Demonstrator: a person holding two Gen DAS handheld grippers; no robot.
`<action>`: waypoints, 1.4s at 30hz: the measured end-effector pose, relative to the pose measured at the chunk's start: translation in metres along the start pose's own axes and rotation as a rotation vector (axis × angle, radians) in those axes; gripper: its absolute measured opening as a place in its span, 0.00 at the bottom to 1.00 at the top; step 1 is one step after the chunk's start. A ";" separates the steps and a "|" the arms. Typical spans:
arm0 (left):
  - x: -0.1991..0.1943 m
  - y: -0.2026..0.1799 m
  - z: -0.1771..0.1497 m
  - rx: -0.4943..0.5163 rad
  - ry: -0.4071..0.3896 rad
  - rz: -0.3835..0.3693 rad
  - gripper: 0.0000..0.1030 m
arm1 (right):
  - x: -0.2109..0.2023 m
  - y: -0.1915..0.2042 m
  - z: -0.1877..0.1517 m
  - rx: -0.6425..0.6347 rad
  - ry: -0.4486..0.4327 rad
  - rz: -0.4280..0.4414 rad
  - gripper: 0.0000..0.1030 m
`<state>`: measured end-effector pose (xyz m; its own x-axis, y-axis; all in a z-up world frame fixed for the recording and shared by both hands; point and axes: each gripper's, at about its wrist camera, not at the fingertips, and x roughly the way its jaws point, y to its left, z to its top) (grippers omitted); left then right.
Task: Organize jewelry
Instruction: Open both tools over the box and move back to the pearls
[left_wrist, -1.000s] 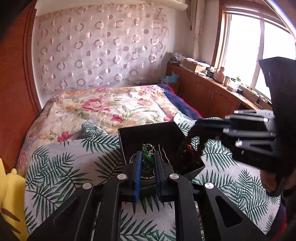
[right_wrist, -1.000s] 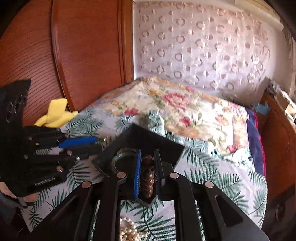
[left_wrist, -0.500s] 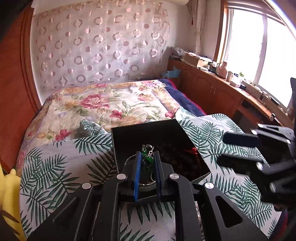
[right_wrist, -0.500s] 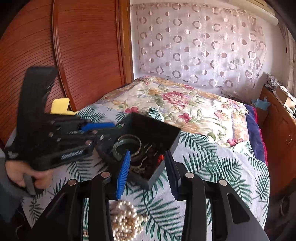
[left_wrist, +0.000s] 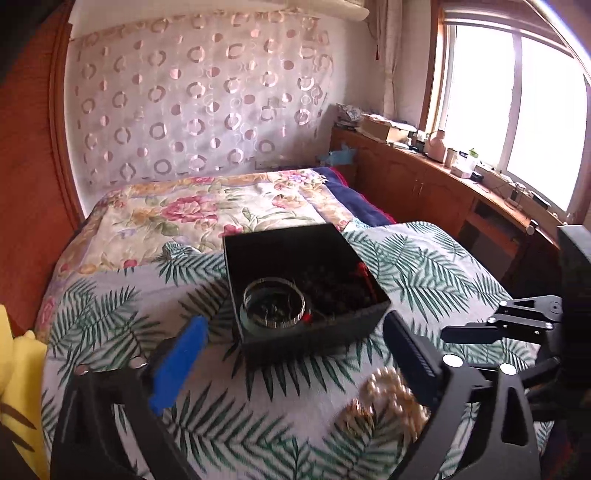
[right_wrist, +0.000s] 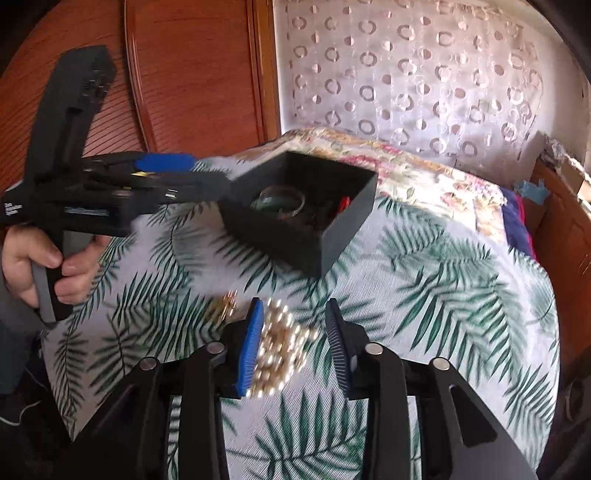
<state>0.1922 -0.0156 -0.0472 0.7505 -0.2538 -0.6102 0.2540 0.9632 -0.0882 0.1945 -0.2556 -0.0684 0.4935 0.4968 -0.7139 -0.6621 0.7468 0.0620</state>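
Both grippers — left (left_wrist: 295, 354), right (right_wrist: 295, 341) — now spread; pearls (right_wrist: 277, 350) glossy.

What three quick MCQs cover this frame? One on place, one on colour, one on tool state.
1. Where does the pearl strand lie?
A. inside the black box
B. on the leaf-print cover, between the right tool's fingers
C. on the windowsill

2. What colour is the box?
A. black
B. white
C. red

3. What is the left tool's state?
A. shut on a bangle
B. shut on nothing
C. open and holding nothing

Answers:
1 B: the right wrist view shows the pearls on the cover between the right tool's spread fingers, outside the box.
2 A: its walls are black in both views.
3 C: its fingers stand wide apart with only bedding and box between them.
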 end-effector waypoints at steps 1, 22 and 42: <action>-0.002 0.000 -0.004 -0.004 0.003 -0.002 0.93 | 0.000 0.001 -0.004 0.000 0.004 0.004 0.36; -0.062 0.029 -0.073 -0.104 0.004 0.049 0.93 | 0.026 0.033 -0.018 -0.075 0.069 -0.070 0.34; -0.058 0.014 -0.081 -0.085 0.025 0.020 0.93 | -0.016 0.032 -0.022 -0.061 -0.033 -0.041 0.05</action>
<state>0.1033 0.0193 -0.0768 0.7394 -0.2327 -0.6318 0.1854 0.9725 -0.1413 0.1533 -0.2497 -0.0698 0.5386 0.4817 -0.6913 -0.6737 0.7389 -0.0100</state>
